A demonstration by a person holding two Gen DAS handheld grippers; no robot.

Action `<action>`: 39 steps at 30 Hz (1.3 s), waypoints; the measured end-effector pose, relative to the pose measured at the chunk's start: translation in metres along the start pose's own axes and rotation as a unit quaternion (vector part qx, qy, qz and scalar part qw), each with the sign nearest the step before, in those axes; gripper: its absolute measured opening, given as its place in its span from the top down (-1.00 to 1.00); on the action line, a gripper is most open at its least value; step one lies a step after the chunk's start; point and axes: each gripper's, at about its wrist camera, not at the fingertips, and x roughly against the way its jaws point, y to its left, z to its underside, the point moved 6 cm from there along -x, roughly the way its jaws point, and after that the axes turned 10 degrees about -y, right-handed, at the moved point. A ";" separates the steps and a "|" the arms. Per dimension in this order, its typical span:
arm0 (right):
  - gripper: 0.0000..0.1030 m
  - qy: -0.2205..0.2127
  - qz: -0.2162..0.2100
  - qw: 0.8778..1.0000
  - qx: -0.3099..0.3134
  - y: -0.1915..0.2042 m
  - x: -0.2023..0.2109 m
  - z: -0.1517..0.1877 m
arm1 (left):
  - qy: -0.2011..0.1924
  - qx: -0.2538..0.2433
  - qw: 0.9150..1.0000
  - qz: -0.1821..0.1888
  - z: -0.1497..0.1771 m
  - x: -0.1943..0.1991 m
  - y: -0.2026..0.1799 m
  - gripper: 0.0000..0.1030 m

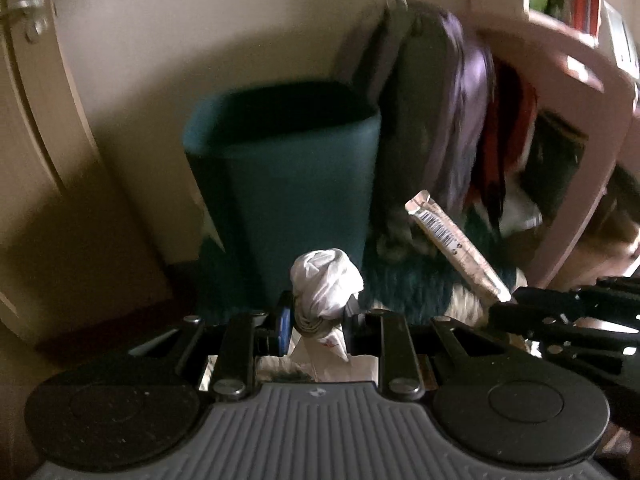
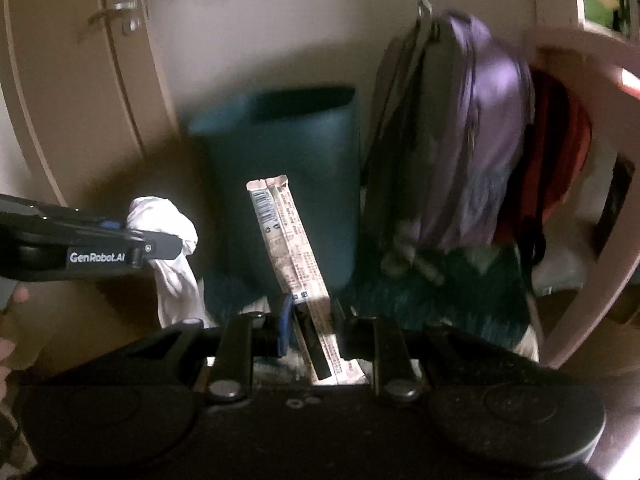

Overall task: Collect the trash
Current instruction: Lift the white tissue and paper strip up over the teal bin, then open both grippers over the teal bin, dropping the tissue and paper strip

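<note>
A smooth, matt teal plastic bin [image 1: 288, 168] stands by a purple cloth backpack [image 2: 480, 128] with a slight sheen. The crumpled white tissue [image 1: 326, 284] looks soft and papery; the wrapper [image 2: 296, 248] is glossy printed foil. Matt black plastic grippers carry bright metal rivets, above a shaggy teal rug [image 2: 460, 288].

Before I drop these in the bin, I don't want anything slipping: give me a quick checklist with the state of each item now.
1. Left gripper clamped on tissue: ok.
2. Right gripper clamped on wrapper: ok.
3. Bin upright, mouth open: ok.
4. Grippers over the bin mouth: not ok, both short of it.
5. Room inside the bin: cannot tell, interior dark.
6. Backpack clear of the bin mouth: ok.
</note>
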 end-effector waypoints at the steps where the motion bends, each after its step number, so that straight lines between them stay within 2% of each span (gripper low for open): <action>1: 0.60 -0.006 -0.001 1.000 0.002 0.002 -0.001 -0.010 | -0.008 0.001 1.000 -0.003 -0.010 0.002 0.002 0.54; 8: 0.60 -0.061 0.000 0.998 0.008 0.013 -0.013 -0.082 | -0.074 0.035 0.996 -0.032 -0.084 0.003 0.030 0.54; 13: 0.60 -0.083 0.002 0.997 0.009 0.022 -0.036 -0.129 | -0.093 0.065 0.992 -0.053 -0.137 -0.022 0.055 0.54; 19: 0.60 -0.080 0.006 0.997 0.008 0.027 -0.085 -0.160 | -0.088 0.066 0.991 -0.073 -0.171 -0.067 0.067 0.54; 25: 0.60 -0.064 0.015 0.998 0.010 0.020 -0.137 -0.168 | -0.071 0.067 0.992 -0.075 -0.175 -0.108 0.077 0.54; 32: 0.62 -0.013 0.022 0.999 0.022 0.012 -0.184 -0.148 | -0.020 0.069 0.995 -0.071 -0.151 -0.168 0.081 0.54; 35: 0.75 0.004 0.023 0.999 0.034 0.012 -0.194 -0.139 | 0.005 0.055 0.996 -0.074 -0.140 -0.188 0.078 0.54; 36: 0.92 0.009 0.020 0.999 0.037 0.012 -0.197 -0.137 | 0.014 0.050 0.996 -0.076 -0.136 -0.194 0.077 0.54; 39: 0.95 0.021 0.018 0.999 0.042 0.013 -0.204 -0.132 | 0.046 0.038 0.995 -0.081 -0.121 -0.211 0.080 0.54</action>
